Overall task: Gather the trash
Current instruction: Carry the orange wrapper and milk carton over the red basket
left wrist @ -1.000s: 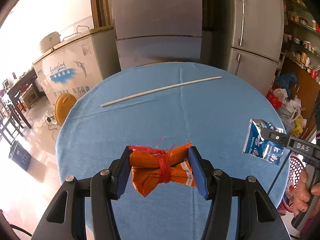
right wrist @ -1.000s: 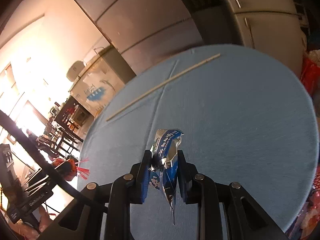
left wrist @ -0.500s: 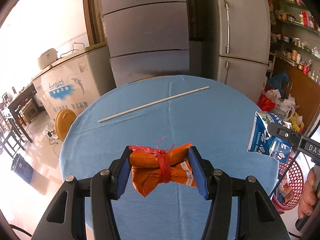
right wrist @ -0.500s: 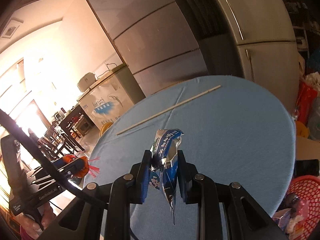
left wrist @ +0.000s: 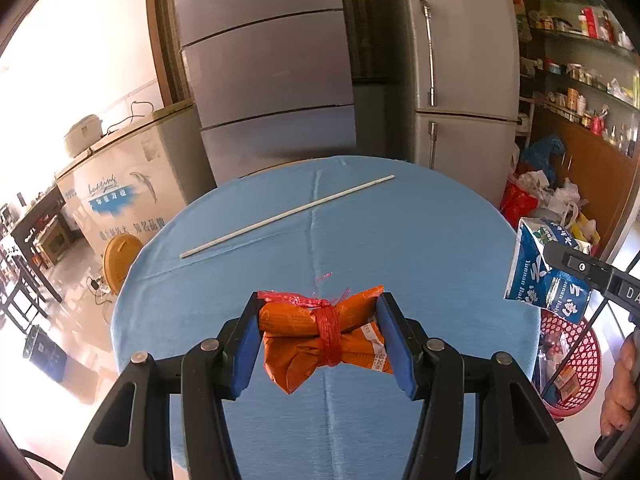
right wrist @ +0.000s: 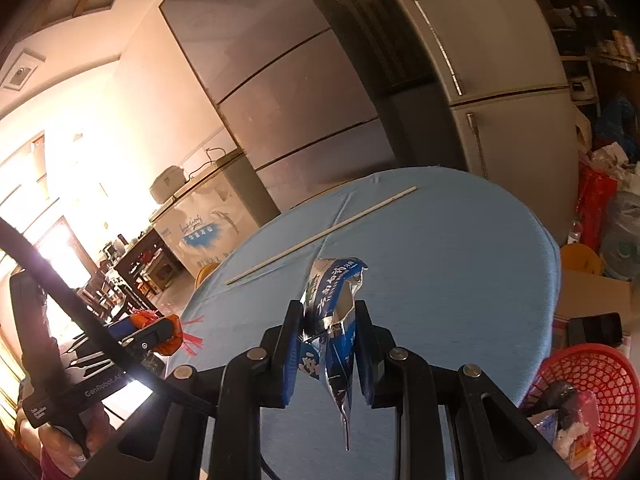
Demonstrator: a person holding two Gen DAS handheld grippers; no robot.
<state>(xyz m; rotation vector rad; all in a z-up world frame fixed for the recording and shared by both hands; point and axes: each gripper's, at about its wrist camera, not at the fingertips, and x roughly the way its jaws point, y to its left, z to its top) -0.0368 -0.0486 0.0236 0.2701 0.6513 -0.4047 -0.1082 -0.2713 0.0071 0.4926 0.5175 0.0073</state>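
Your left gripper (left wrist: 320,332) is clenched on the orange packet (left wrist: 320,334), held above the near part of the tabletop (left wrist: 420,248); your right gripper (right wrist: 328,354) is clamped on the blue wrapper (right wrist: 332,320), up off the right edge; looks like the carry step, both loads lifted; next move likely calls for swinging each over the red basket (right wrist: 600,364) below the right edge, then releasing; the stick (left wrist: 286,216) lies near the far edge, not yet collected.

Red basket (right wrist: 600,384) cut off at the edge, its contents indistinct
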